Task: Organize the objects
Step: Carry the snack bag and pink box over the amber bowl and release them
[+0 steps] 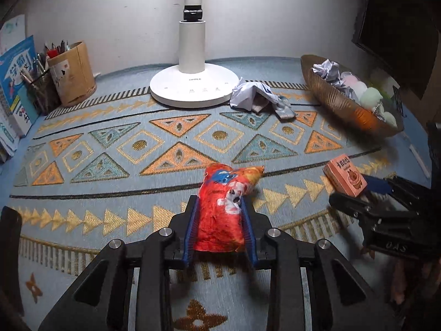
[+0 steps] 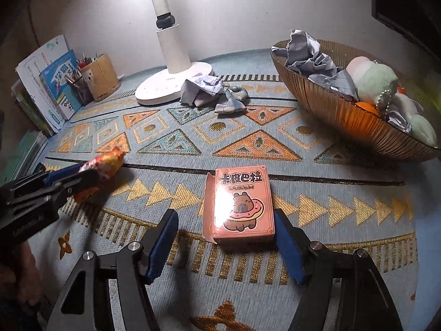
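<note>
Left gripper [image 1: 219, 215] clamped on red snack packet [image 1: 223, 201], right gripper [image 2: 226, 237] spread wide around pink card box [image 2: 238, 207], patterned mat [image 2: 275, 143] beneath

Left gripper [image 1: 220, 215] clamped on a red snack bag [image 1: 224, 207], blue pads pressing both sides. At right, the right gripper [image 1: 358, 193] around a pink box [image 1: 345, 178]. Beyond, on the patterned mat [image 1: 110, 143]: white lamp base [image 1: 193, 88], crumpled cloth [image 1: 259, 98], brown bowl [image 1: 330, 96] of soft toys, pen holder [image 1: 73, 73].
</note>
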`<state>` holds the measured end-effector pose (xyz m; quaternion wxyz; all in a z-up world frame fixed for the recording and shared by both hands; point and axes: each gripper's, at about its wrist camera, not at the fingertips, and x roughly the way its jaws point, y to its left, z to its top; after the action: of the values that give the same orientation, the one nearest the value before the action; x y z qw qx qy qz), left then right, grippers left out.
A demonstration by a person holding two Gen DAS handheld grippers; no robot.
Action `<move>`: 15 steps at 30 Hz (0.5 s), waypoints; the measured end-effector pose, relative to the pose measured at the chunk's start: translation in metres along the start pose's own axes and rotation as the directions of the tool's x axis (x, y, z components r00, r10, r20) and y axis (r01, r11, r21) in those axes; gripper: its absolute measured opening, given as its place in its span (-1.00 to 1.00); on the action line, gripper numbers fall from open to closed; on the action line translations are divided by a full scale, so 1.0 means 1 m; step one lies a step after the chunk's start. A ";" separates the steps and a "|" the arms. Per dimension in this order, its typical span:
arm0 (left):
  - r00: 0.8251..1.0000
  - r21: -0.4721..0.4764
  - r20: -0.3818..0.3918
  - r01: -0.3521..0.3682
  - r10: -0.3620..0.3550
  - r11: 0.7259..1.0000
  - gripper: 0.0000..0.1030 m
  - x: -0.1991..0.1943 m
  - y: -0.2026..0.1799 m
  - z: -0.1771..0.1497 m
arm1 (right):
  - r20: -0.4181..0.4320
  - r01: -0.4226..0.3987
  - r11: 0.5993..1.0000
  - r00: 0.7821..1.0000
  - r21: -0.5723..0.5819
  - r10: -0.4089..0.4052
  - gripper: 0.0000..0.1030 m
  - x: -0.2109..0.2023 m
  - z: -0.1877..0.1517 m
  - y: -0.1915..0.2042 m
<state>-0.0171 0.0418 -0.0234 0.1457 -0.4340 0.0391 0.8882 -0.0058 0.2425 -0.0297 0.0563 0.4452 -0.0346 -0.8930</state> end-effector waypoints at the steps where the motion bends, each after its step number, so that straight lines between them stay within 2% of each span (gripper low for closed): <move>1: 1.000 0.022 -0.006 0.005 -0.005 1.000 -0.28 -0.001 -0.003 -0.004 | 0.000 0.027 1.000 1.000 -0.012 -0.027 0.14 0.002 0.001 0.003; 2: 1.000 0.036 -0.005 0.012 -0.012 0.999 -0.16 0.001 -0.006 -0.006 | 0.002 0.050 0.998 0.999 -0.025 -0.050 0.07 0.003 0.002 0.005; 4: 1.000 0.057 -0.004 0.010 -0.010 0.998 -0.08 0.001 -0.009 -0.009 | 0.011 0.053 0.998 0.999 -0.034 -0.053 -0.14 0.004 0.002 0.004; 5: 1.000 0.067 -0.010 0.001 0.000 0.998 0.17 0.003 -0.009 -0.009 | 0.015 0.040 0.999 0.999 -0.026 -0.040 -0.19 0.002 0.001 0.002; 6: 1.000 0.073 -0.014 -0.014 0.015 0.997 0.63 0.006 -0.009 -0.009 | 0.019 0.020 1.000 1.000 -0.014 -0.020 -0.21 0.000 0.000 -0.001; 8: 0.999 0.073 0.024 -0.036 0.034 0.997 0.83 0.006 -0.007 -0.008 | 0.026 -0.034 0.999 0.999 0.002 0.034 -0.22 -0.003 -0.002 -0.007; 11: 1.000 0.049 0.021 0.013 -0.014 0.999 0.81 0.012 -0.003 -0.004 | 0.029 -0.058 0.998 0.998 0.010 0.058 -0.22 -0.005 -0.005 -0.008; 13: 0.999 0.025 -0.005 0.046 -0.046 0.999 0.48 0.020 -0.002 -0.001 | 0.034 -0.061 0.998 0.998 0.010 0.061 -0.19 -0.005 -0.005 -0.007; 14: 0.999 0.021 -0.024 0.040 -0.039 0.999 0.12 0.025 -0.002 0.000 | 0.034 -0.066 0.998 0.997 0.012 0.065 -0.17 -0.004 -0.004 -0.007; 15: 1.000 0.023 -0.010 0.011 -0.011 1.000 -0.11 0.025 -0.003 0.000 | 0.033 -0.071 0.997 0.997 0.014 0.070 -0.09 -0.004 -0.004 -0.006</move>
<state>-0.0309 0.0505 -0.0423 0.1555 -0.4369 0.0477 0.8847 -0.0007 0.2494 -0.0297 0.0837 0.4294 -0.0582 -0.8973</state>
